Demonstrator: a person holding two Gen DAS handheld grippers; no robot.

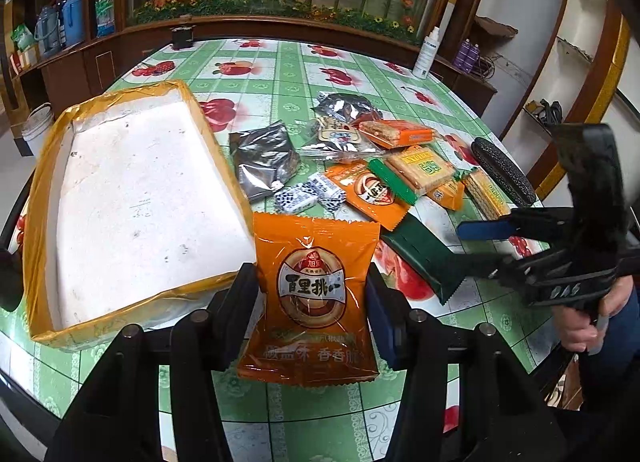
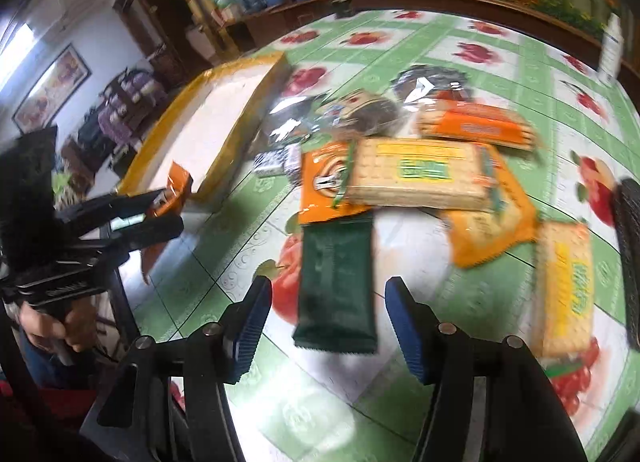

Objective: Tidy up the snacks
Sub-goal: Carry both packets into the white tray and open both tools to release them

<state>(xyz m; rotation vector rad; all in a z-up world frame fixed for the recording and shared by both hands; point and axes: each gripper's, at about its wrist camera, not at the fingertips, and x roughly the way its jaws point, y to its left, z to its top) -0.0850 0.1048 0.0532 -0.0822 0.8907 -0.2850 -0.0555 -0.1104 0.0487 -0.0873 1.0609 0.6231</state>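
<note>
The left claw [image 1: 312, 302] is clamped on an orange snack packet [image 1: 314, 294], its two pads pressing the packet's side edges so that it hangs upright above the table [image 1: 280, 62], just beside the near right corner of a shallow white foam tray [image 1: 140, 202] with yellow tape round its rim. The tray's floor shows bare in the left wrist view. The right claw [image 2: 326, 322] stands about half open with nothing in its grip; a dark green wrapper [image 2: 336, 282] lies flat on the table between its blue-padded fingers [image 2: 250, 326], which do not touch it (the right wrist view is blurred, so finer detail is lost). Beyond the green wrapper the remaining snacks lie in a loose heap on the green checked cloth with red fruit prints: a cracker pack [image 2: 416, 174] with a green label, overlapping a second orange packet [image 2: 324, 182], an orange-wrapped biscuit pack [image 2: 476, 122], silver foil bags [image 1: 264, 162] and small blue-and-white sweets [image 1: 310, 192]. A black case [image 1: 502, 174] lies at the heap's right edge.
</note>
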